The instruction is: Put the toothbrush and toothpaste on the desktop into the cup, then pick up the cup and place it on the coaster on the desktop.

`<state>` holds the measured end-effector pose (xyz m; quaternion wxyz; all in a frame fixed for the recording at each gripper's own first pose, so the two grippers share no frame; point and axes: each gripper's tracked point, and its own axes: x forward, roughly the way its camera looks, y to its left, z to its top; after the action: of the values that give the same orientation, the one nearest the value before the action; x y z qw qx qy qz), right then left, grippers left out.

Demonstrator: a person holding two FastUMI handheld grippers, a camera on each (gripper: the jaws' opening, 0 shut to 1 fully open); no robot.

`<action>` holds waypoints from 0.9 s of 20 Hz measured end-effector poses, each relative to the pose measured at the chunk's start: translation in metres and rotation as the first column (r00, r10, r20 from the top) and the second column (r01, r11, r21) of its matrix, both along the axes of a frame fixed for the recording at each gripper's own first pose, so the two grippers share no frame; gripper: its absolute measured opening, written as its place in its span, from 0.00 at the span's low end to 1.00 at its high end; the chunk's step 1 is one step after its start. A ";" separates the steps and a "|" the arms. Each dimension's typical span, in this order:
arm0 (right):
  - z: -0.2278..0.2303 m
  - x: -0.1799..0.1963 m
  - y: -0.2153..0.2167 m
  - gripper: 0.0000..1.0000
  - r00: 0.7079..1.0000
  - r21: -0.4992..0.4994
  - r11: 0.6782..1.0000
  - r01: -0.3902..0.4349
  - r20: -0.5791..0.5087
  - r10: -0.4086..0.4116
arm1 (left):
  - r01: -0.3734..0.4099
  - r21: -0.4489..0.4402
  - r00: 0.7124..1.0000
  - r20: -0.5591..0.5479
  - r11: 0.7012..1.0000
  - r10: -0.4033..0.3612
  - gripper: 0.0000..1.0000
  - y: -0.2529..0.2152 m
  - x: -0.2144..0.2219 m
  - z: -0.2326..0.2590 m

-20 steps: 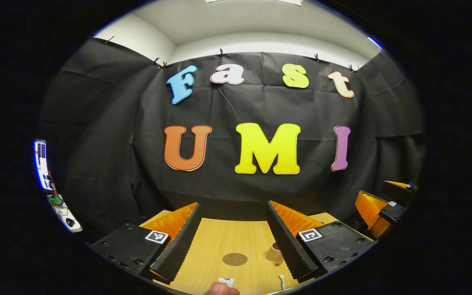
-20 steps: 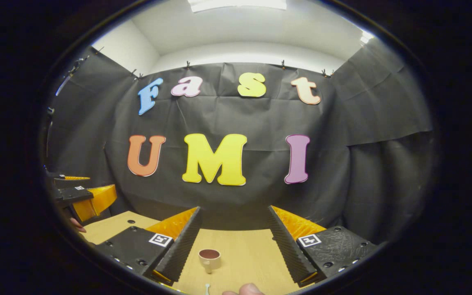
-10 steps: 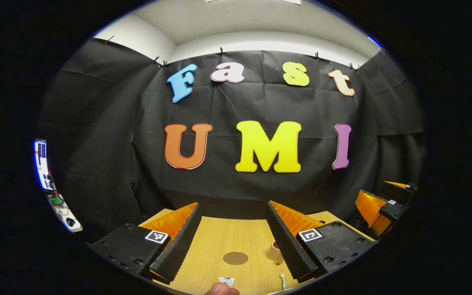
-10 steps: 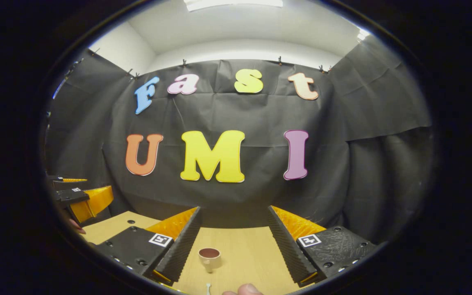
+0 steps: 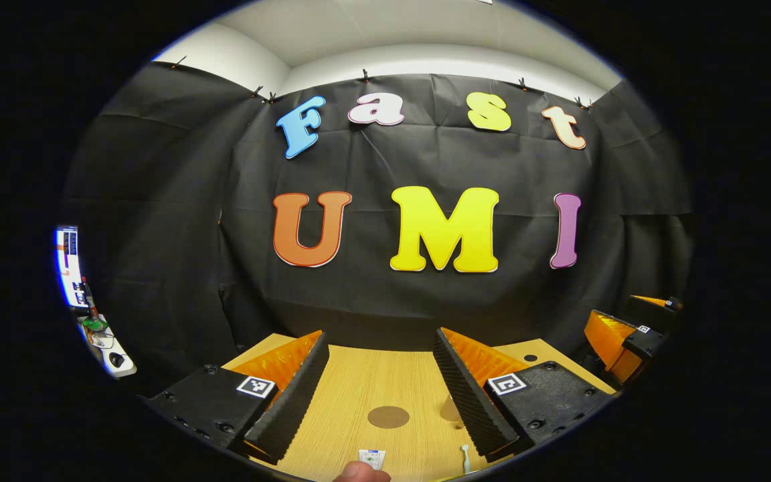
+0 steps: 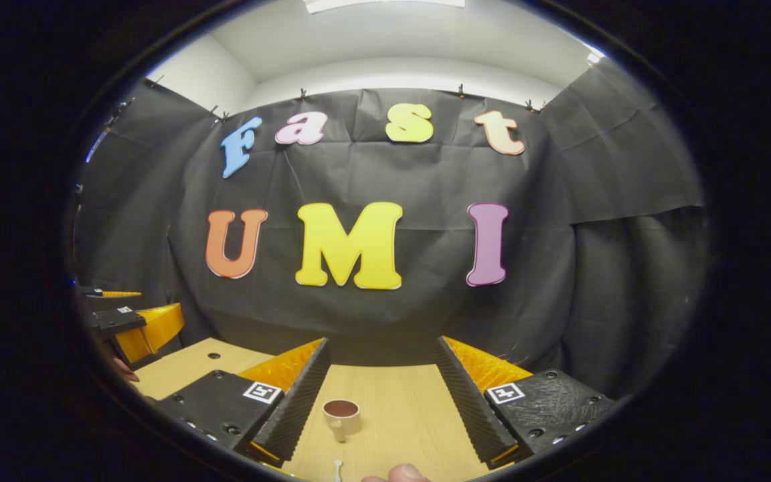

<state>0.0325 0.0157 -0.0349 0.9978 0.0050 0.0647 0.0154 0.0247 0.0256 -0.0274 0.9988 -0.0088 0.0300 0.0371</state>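
Note:
A small cream cup (image 6: 341, 416) with a dark inside stands upright on the wooden desktop (image 6: 399, 408), its handle toward me. In the left gripper view the same cup (image 5: 451, 410) is partly hidden behind my right finger. A round brown coaster (image 5: 388, 416) lies flat between the fingers of my left gripper (image 5: 380, 343), which is open and holds nothing. The white toothpaste tube's end (image 5: 371, 458) and the toothbrush tip (image 5: 465, 456) show at the bottom edge. My right gripper (image 6: 381, 349) is open and bare above the desk, with the toothbrush tip (image 6: 337, 466) below the cup.
The right gripper (image 5: 626, 335) shows far off at the right in the left gripper view, and the left gripper (image 6: 134, 325) at the left in the right gripper view. A fingertip (image 5: 361, 473) pokes in at the bottom. A side table with a screen (image 5: 69, 268) stands far left.
Both cameras have tilted slightly downward, so more of the desktop shows and the cup and coaster sit a little higher in view. Both grippers stay open.

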 end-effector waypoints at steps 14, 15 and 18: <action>-0.135 -0.035 0.009 0.98 0.913 -0.007 0.999 -0.054 -0.405 0.046 | 0.061 0.000 0.949 -0.311 0.998 -0.058 1.00 -0.011 -0.038 -0.122; -0.143 -0.038 0.012 0.98 0.902 -0.010 0.998 -0.065 -0.429 0.055 | 0.063 -0.001 0.940 -0.335 0.998 -0.060 1.00 -0.011 -0.042 -0.129; -0.167 -0.045 0.019 0.96 0.865 -0.010 0.996 -0.090 -0.496 0.073 | 0.060 -0.016 0.907 -0.417 0.998 -0.061 1.00 -0.009 -0.056 -0.155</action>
<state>-0.0123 0.0349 -0.2022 0.9463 -0.0101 0.3183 0.0547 -0.0317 0.0164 -0.1826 0.9700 -0.0011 0.2431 0.0071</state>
